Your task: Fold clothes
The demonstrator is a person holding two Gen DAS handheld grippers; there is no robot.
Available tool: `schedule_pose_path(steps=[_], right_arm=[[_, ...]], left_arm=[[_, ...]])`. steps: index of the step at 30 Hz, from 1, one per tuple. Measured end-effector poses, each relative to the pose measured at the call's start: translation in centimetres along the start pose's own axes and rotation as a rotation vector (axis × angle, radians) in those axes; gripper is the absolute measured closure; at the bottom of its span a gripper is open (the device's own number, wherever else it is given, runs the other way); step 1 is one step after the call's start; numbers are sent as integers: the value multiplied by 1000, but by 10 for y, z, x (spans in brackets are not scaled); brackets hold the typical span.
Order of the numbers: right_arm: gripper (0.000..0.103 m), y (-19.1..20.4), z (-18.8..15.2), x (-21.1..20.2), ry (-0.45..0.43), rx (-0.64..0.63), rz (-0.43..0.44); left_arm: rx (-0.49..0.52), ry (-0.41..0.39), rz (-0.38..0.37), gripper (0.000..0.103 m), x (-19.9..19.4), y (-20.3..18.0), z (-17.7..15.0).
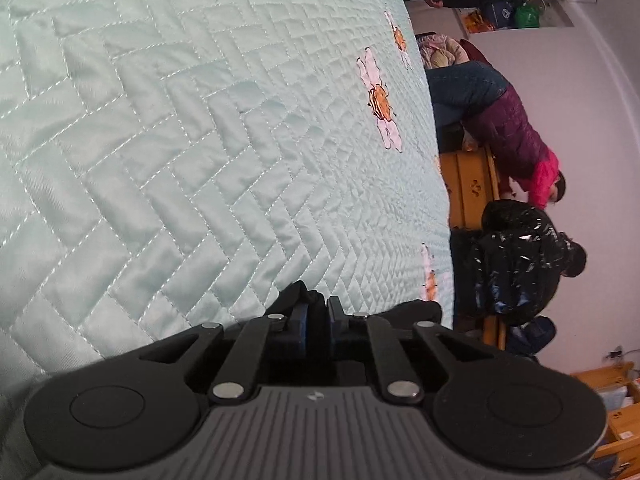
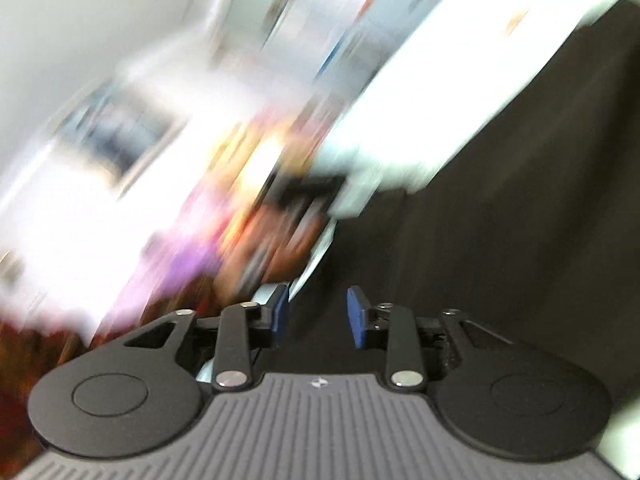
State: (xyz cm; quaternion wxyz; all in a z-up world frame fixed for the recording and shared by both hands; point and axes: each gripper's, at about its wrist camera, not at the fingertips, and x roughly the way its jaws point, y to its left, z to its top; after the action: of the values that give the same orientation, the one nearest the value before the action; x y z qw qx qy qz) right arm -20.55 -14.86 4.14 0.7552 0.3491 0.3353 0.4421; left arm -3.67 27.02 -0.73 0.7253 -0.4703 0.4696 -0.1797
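The quilted bedspread (image 1: 180,140) is pale mint with a herringbone stitch pattern and white-petalled flowers (image 1: 380,100) with orange centres near its far edge — beside it, a black garment (image 1: 416,308), blue gripper pads (image 2: 357,316) and honey-orange wooden furniture (image 1: 472,184).

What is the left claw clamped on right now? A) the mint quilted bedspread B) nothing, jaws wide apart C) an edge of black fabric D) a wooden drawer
C: in the left wrist view the left claw has its blue pads nearly together with black fabric bunched between them, above the mint quilted bedspread.
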Motion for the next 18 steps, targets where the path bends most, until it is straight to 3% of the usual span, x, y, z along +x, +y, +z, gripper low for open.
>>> schedule_pose_path(steps=[1, 4, 7, 9, 15, 18], right_arm=[[52, -8, 10, -24, -106, 23, -88], [49, -30, 22, -87, -335, 109, -369], [49, -52, 16, -132, -466, 259, -483], [49, -63, 12, -141, -470, 304, -476], [47, -68, 29, -118, -344, 239, -470], [47, -64, 34, -115, -326, 228, -473]], left_arm=[[17, -5, 15, 91, 0, -3, -1], [73, -17, 62, 91, 0, -12, -3], [83, -29, 87, 89, 0, -15, -5], [76, -36, 92, 89, 1, -14, -5], [50, -45, 95, 89, 1, -13, -5], [54, -25, 105, 89, 3, -16, -1]])
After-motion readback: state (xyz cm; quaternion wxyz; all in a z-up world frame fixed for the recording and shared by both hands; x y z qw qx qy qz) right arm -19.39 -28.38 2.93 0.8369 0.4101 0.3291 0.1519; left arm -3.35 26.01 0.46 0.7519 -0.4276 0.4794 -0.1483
